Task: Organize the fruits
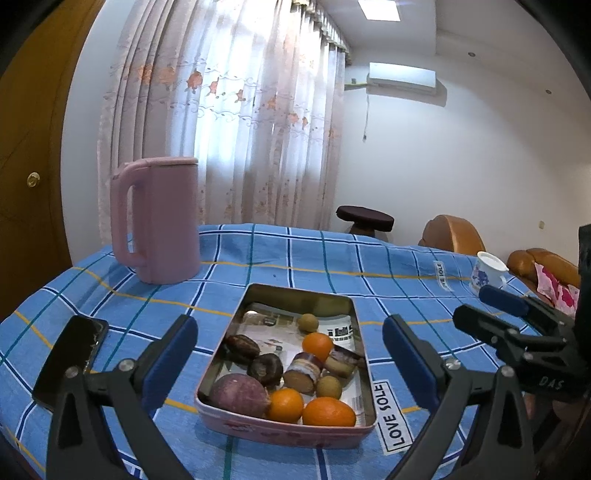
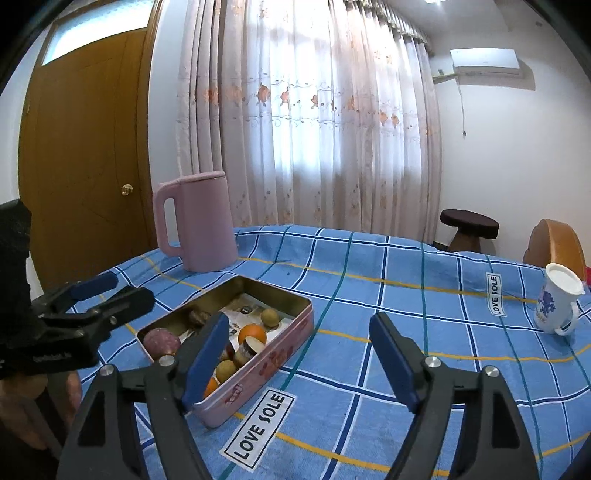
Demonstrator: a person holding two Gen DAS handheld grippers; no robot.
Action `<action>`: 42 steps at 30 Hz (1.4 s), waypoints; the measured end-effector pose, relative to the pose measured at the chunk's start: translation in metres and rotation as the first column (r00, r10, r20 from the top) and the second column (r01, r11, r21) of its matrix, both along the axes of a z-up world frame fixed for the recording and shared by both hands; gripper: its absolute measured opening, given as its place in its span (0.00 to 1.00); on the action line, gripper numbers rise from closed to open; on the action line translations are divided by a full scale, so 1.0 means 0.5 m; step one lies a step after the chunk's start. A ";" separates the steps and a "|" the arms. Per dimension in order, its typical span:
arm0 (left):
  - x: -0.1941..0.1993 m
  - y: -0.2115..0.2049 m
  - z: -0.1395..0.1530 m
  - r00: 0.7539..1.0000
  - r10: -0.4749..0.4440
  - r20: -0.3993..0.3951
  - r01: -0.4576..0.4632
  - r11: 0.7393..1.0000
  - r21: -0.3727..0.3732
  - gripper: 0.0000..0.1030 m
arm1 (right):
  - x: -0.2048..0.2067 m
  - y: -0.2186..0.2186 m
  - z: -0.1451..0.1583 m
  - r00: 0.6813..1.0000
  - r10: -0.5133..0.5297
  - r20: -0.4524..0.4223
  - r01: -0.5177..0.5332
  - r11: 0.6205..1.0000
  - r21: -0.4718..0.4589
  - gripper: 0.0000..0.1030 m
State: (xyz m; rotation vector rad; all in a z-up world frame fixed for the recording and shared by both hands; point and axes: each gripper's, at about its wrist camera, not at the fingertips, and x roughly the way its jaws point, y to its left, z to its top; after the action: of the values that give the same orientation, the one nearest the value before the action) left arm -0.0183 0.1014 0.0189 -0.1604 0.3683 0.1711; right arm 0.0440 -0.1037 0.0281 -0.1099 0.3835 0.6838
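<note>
Desk (image 1: 424, 258), blue checked cloth. Pink jug (image 1: 159, 221), upright, at 11 o'clock of the tin. Pink tin (image 1: 288, 430), open, mid-desk, holding the fruits: purple sweet potato (image 1: 239, 395), three oranges (image 1: 328, 411), small greenish fruits, dark brown pieces. Left gripper (image 1: 290, 354): jaws spread, empty, tin lying between them. Right gripper (image 2: 299, 354): jaws spread, empty, tin at 10 o'clock behind the left finger. Phone (image 1: 72, 358), 9 o'clock. White cup (image 2: 557, 304), 2 o'clock.

White walls w/ wall AC unit (image 1: 402, 77); sheer floral curtain (image 1: 236, 122) lit from behind, wooden door (image 2: 85, 155) left, dark round stool (image 2: 469, 225), tan chair (image 1: 452, 234), ceiling light panel (image 1: 378, 9).
</note>
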 end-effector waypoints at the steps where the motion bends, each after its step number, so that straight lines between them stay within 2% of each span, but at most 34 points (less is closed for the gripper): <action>1: 0.000 -0.002 0.000 1.000 -0.002 0.000 0.002 1.000 0.001 0.99 | -0.002 -0.001 0.001 1.000 0.000 0.001 0.000 1.000 0.001 0.77; 42: 0.003 -0.012 0.004 1.000 -0.013 -0.012 0.013 1.000 0.017 1.00 | -0.013 -0.024 0.008 1.000 -0.010 0.009 0.009 0.999 0.041 0.78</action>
State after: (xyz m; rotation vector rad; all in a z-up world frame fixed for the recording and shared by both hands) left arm -0.0169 0.0956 0.0209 -0.1398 0.3800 0.1625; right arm 0.0376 -0.1157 0.0319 -0.0720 0.3608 0.6811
